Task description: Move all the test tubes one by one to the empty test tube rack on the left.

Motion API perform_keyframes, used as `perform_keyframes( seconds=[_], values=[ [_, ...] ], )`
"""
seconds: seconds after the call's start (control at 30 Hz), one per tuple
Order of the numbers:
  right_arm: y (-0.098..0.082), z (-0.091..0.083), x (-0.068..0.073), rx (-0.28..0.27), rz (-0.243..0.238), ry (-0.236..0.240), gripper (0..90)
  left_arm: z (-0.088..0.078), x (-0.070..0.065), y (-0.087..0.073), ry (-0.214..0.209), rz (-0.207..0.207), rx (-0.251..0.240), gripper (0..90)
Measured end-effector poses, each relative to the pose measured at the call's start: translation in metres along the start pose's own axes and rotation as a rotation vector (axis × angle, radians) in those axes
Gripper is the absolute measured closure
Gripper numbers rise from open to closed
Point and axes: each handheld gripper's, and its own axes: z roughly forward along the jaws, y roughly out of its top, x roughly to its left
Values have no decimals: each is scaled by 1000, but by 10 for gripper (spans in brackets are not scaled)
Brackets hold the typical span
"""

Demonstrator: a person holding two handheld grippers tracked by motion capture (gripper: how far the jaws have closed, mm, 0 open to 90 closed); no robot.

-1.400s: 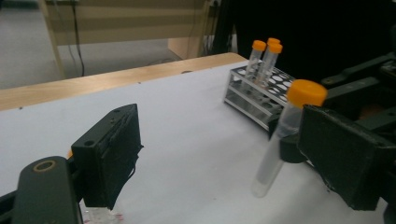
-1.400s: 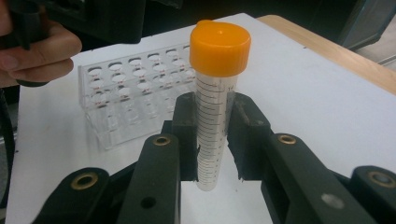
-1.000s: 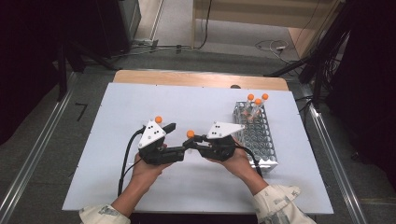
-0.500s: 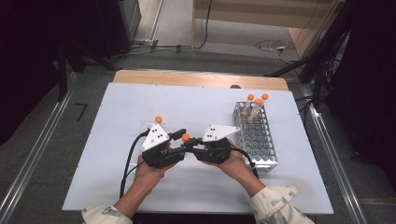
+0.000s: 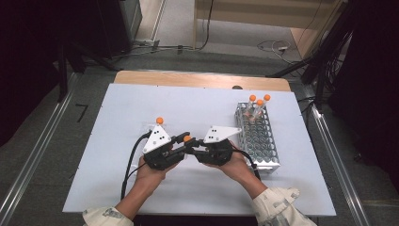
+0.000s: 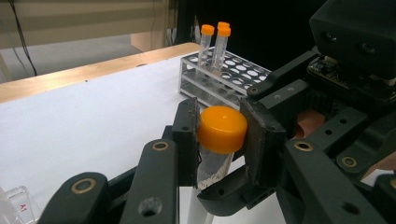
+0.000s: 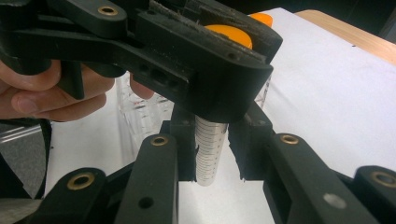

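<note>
Tube [image 6: 211,163]: clear plastic, printed scale; cap [image 6: 222,129] smooth orange plastic, slight sheen. Left gripper [image 6: 219,140]: matt black plastic, brass-coloured rivets, rough worn pads [image 6: 192,135]. Rack [image 5: 258,136]: shiny metal. Table [image 5: 117,108]: matt white top, wooden edge.

The tube [image 6: 215,158] is a clear plastic one with printed graduation marks on its side and an orange screw cap [image 6: 222,129]. It stands roughly upright, off the white surface [image 5: 117,113], cap on top, well to the left of the metal rack [image 5: 263,146]. Black jaws press on its cap from both sides, and a second pair clamps its body lower down.
</note>
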Motion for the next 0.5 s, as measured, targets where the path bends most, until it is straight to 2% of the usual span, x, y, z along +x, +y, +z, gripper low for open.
perform_keyframes(
  seconds=[0.1, 0.23, 0.3, 0.5],
  values=[
    [0, 0, 0, -3, 2, 1, 671, 0, 0, 0, -4, -3, -1, 693],
    [0, 1, -1, 8, 26, 4, 546, -1, 0, 1, -7, -2, -7, 695],
    [0, 2, -2, 12, 42, 6, 510, -4, 1, 3, -4, -5, -14, 696],
    [-1, 1, -5, 13, 58, -12, 447, -13, 11, 10, 28, -22, -37, 697]
  ],
)
